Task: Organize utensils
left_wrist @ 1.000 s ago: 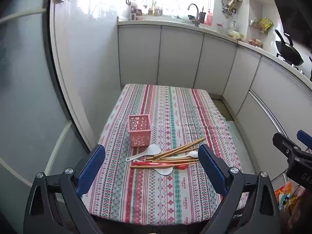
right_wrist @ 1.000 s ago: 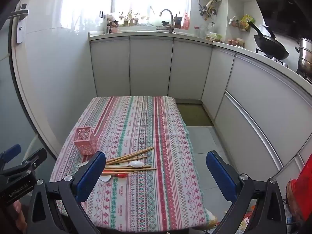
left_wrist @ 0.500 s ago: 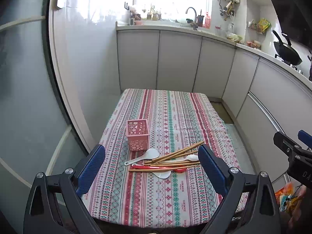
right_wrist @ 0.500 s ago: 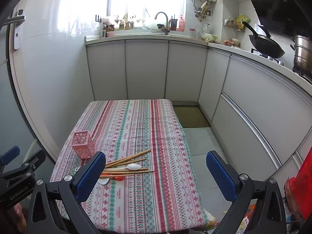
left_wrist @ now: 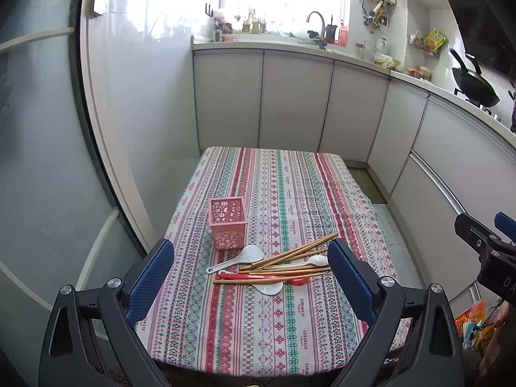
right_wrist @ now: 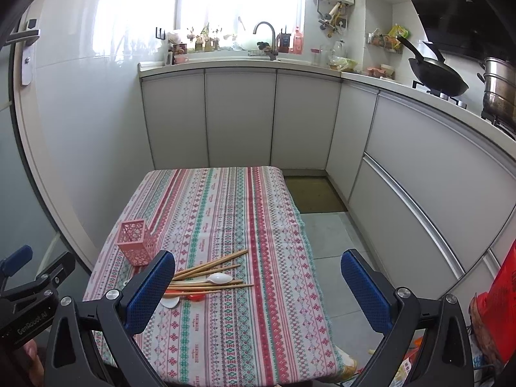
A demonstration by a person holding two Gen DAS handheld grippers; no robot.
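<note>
left gripper: jaws wide apart, empty | right gripper: jaws wide apart, empty | chopsticks, spoons piled near tablecloth front edge | pink holder upright near left edge

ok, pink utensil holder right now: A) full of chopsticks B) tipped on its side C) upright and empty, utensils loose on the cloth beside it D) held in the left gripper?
C. The pink holder stands upright with nothing in it, while the chopsticks and white spoons lie in a loose pile on the tablecloth next to it; the left gripper and right gripper are both open and hold nothing.
</note>
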